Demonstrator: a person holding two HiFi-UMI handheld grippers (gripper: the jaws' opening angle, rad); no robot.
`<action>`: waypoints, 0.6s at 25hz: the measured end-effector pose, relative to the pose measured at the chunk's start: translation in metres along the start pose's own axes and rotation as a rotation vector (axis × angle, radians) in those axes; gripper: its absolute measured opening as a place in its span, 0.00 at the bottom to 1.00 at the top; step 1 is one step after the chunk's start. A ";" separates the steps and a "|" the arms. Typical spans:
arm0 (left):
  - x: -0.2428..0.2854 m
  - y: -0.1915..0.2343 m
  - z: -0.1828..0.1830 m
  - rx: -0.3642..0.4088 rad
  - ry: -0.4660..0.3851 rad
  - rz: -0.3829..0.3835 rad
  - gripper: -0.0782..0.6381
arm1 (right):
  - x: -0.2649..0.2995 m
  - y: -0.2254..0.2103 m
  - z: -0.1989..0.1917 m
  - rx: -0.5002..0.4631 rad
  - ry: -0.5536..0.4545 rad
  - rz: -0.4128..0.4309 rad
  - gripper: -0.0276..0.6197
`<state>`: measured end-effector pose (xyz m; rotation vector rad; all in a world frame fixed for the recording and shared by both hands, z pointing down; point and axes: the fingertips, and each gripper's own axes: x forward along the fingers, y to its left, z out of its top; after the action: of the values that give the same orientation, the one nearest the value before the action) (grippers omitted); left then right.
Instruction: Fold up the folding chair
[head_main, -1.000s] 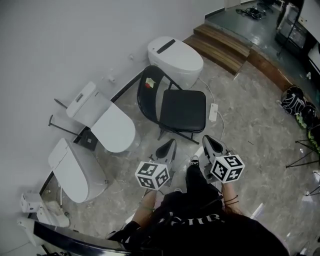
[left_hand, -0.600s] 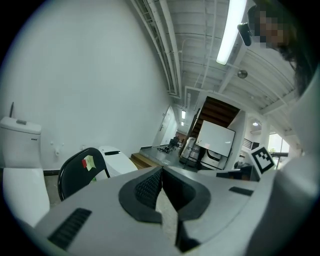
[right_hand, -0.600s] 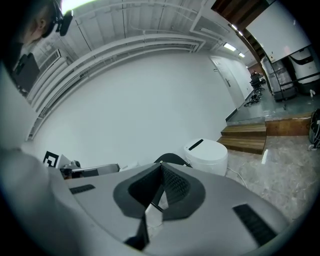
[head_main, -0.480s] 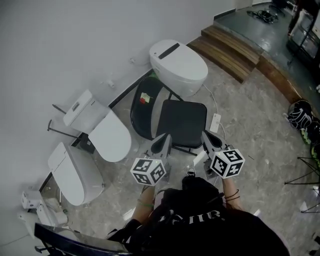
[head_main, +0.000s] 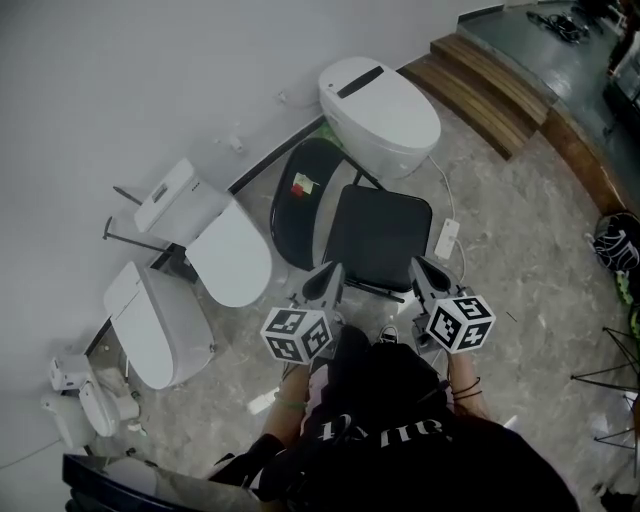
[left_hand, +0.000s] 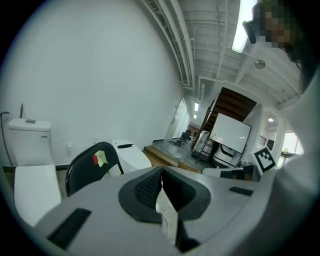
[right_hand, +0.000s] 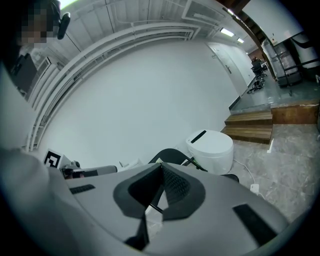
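Marble floor (head_main: 520, 230) holds the folding chair (head_main: 378, 235) fully open, folding not begun; left gripper (head_main: 332, 271) and right gripper (head_main: 420, 266) hover near its seat, clenched empty.

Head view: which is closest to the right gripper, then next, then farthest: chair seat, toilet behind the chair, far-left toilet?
1. chair seat, just ahead of the right gripper
2. toilet behind the chair, farther ahead
3. far-left toilet, beside the wall

Front corners of folding chair (head_main: 378, 238) — behind left gripper (head_main: 332, 271) and right gripper (head_main: 420, 267)
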<state>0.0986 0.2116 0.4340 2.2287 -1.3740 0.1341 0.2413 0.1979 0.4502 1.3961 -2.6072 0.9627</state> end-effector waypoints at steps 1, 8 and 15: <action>0.002 0.006 0.002 0.007 0.006 0.007 0.12 | 0.004 0.001 -0.001 0.006 0.004 0.001 0.06; 0.028 0.069 0.032 -0.005 0.028 0.014 0.12 | 0.039 -0.007 0.003 0.055 0.007 -0.046 0.06; 0.065 0.165 0.057 0.088 0.167 0.040 0.12 | 0.082 -0.018 0.016 0.146 -0.045 -0.137 0.06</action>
<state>-0.0214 0.0735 0.4686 2.2063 -1.3456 0.3929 0.2098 0.1217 0.4713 1.6235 -2.4762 1.1351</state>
